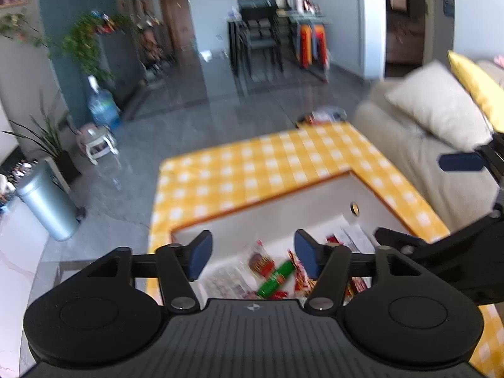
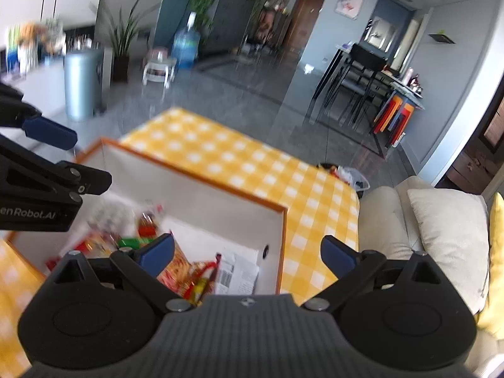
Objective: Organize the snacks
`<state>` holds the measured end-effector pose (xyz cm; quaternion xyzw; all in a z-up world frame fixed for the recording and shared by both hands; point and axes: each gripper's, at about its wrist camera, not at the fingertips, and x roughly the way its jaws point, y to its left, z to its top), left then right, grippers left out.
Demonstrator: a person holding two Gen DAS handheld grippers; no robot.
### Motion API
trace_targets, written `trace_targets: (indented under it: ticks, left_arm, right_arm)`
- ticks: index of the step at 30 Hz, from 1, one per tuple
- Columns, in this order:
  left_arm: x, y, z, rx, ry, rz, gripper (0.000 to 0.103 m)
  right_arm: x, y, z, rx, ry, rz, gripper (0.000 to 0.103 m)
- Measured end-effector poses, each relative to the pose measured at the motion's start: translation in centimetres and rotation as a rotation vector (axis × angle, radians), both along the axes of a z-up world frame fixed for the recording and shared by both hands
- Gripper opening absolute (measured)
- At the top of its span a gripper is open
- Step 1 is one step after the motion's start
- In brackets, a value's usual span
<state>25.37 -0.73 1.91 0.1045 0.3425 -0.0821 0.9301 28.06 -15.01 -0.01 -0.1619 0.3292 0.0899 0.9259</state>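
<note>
Snacks (image 1: pixel 274 274) look mostly dumped in the box (image 1: pixel 371 189) already, a loose jumble of packets, so tidying is probably what's left. They sit right below and ahead of the left gripper (image 1: pixel 249 253), down-left of the right gripper (image 2: pixel 247 253). Both grippers spread wide, holding nothing. Checkered tablecloth (image 2: pixel 220 157) beyond.

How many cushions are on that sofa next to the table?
2 show. A beige cushion leans on the sofa arm beside the yellow checked table; a yellow cushion sits behind it at the picture edge. Others may lie out of view.
</note>
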Motion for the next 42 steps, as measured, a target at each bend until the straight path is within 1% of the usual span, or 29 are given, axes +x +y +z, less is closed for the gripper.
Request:
trace_targets:
  ticks: [1,4,5,10,13,17,20,23,26,28,33,36,42]
  left_arm:
    - [-0.7,0.3,0.5,-0.006,-0.027,0.008,0.077]
    - [-2.5,0.8,1.8,-0.013,-0.093,0.015,0.086]
    - [-3.1,1.0,2.2,-0.008,-0.113,0.022,0.087]
    - [-5.8,1.5,3.6,0.013,-0.198,0.068,0.092]
    - [-7.5,2.0,3.9,0.007,-0.236,0.095,0.092]
    - [-9.2,2.5,3.6,-0.001,-0.254,0.122,0.093]
    - [-9.8,2.7,2.9,-0.011,-0.231,0.138,0.093]
    - [-10.4,3.0,1.7,-0.025,-0.182,0.146,0.093]
    - [-10.9,3.2,0.3,-0.039,-0.125,0.159,0.093]
    - [-11.2,3.3,-0.6,-0.039,-0.102,0.166,0.093]
    - [-12.2,3.4,-2.4,-0.01,-0.067,0.181,0.093]
    - [-12.3,3.2,-3.2,-0.013,-0.044,0.18,0.093]
    - [-12.5,2.6,-4.3,-0.018,-0.029,0.179,0.093]
  right_arm:
    - [-0.7,-0.2,0.7,0.024,-0.016,-0.004,0.099]
    - [-3.1,-0.5,2.5,0.098,-0.062,-0.015,0.099]
    - [-3.8,-0.6,3.0,0.122,-0.073,-0.02,0.099]
    - [-7.9,-1.2,5.0,0.237,-0.128,-0.059,0.099]
    - [-10.3,-1.5,5.5,0.289,-0.147,-0.077,0.099]
    - [-12.9,-1.9,5.7,0.328,-0.159,-0.101,0.099]
    - [-14.2,-2.1,5.2,0.333,-0.151,-0.123,0.099]
    - [-15.3,-2.2,4.6,0.324,-0.141,-0.149,0.099]
    - [-15.8,-2.1,3.5,0.294,-0.123,-0.151,0.099]
    - [-16.1,-2.0,2.6,0.275,-0.108,-0.146,0.099]
    - [-16.5,-2.0,0.6,0.262,-0.065,-0.149,0.099]
    - [-16.4,-1.9,-0.3,0.258,-0.042,-0.144,0.099]
    - [-16.2,-1.6,-1.4,0.232,-0.028,-0.128,0.099]
